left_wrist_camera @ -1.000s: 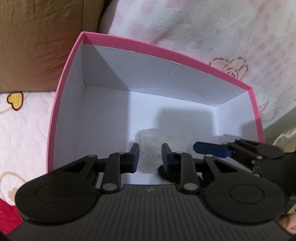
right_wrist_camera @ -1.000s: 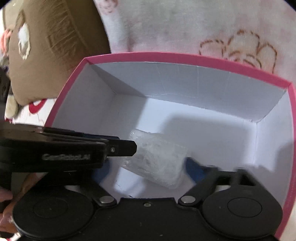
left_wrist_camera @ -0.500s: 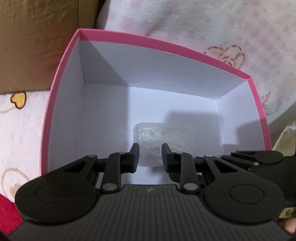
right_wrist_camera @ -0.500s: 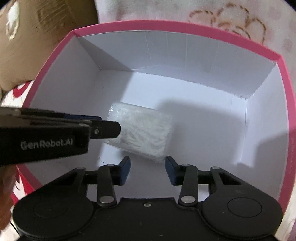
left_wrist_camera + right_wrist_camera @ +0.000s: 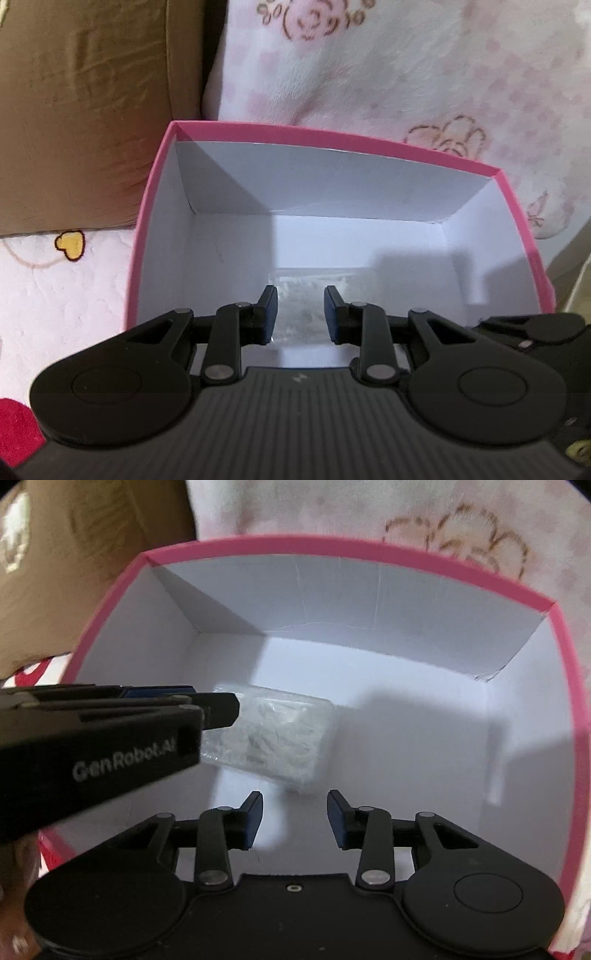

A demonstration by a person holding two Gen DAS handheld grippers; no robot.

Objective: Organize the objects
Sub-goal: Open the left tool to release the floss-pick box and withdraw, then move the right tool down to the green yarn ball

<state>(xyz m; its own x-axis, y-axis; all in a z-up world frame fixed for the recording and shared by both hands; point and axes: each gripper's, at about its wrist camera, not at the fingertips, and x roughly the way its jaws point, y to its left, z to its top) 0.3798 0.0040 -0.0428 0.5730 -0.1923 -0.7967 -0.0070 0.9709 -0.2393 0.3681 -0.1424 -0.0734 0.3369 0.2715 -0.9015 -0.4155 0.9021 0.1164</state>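
One clear packet on pink box floor; left gripper pressed together, right gripper spread, both empty; risk: snagging box wall.

Pink floral blanket behind; brown cardboard at left.

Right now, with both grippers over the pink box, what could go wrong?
1. The left gripper reaches across just above the clear packet; lifting it carelessly could snag the packet.
2. Both grippers sit close inside the pink box; the right gripper might bump the left one or tip the light box.
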